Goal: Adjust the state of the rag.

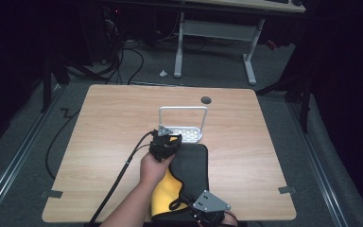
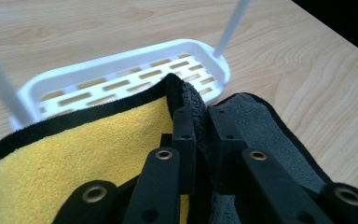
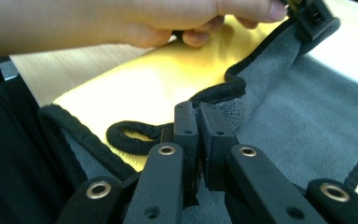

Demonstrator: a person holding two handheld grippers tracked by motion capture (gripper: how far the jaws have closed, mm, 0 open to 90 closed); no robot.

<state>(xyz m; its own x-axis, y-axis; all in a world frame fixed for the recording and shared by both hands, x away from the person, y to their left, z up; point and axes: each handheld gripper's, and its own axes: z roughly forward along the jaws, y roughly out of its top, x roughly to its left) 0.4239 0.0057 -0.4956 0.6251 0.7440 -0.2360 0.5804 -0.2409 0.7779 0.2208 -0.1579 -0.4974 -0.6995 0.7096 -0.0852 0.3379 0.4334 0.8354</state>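
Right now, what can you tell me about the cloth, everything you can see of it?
The cloth is a soft, fleecy towel, grey on one face and yellow on the other, edged all round with a black hem that carries a small black loop. It lies on the wooden table at the person's edge, just short of the white slotted tray. One side is folded over, baring the yellow. The left gripper pinches the far corner in its jaws; the right gripper pinches the near hem by the loop.
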